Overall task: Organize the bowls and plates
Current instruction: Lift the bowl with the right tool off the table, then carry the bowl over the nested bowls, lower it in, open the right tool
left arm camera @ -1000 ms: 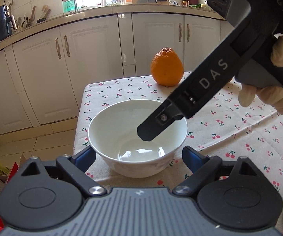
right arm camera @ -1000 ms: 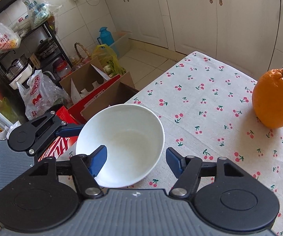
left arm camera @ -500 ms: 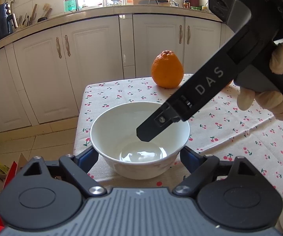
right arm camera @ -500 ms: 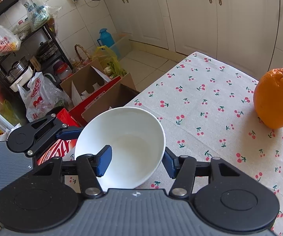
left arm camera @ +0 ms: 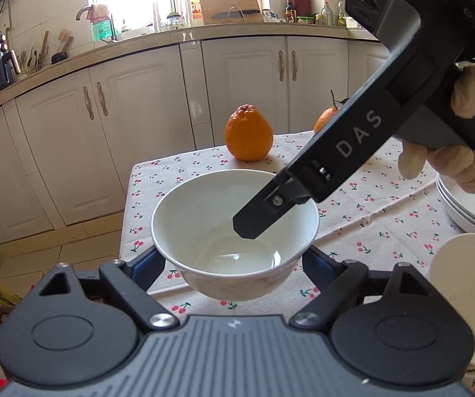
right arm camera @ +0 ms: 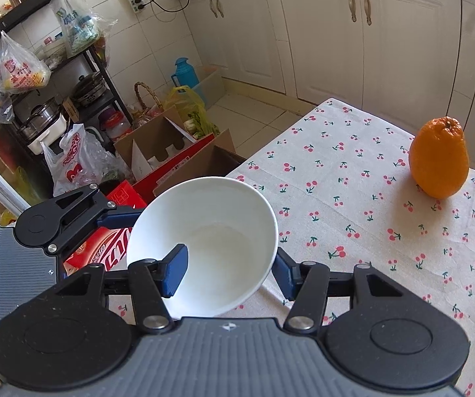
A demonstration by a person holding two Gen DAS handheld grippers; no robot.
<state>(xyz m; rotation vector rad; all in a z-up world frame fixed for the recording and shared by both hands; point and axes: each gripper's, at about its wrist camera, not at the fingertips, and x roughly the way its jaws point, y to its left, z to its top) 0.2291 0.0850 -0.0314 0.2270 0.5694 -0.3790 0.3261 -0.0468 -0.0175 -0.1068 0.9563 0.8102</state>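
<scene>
A white bowl hangs lifted and tilted above the cherry-print tablecloth. My right gripper is shut on its rim, one finger inside the bowl and one outside; its black finger shows reaching into the bowl in the left wrist view. My left gripper is open, its blue pads on either side of the bowl's base without touching it. A stack of white plates lies at the right. Another white bowl sits at the lower right.
Two oranges stand at the table's far edge; one shows in the right wrist view. Cardboard boxes and bags lie on the floor off the table's left edge. White cabinets stand behind.
The right gripper has closed on the bowl's rim and lifted it, tilting it. The left gripper has pulled back a little, bringing plates and another bowl into view.
</scene>
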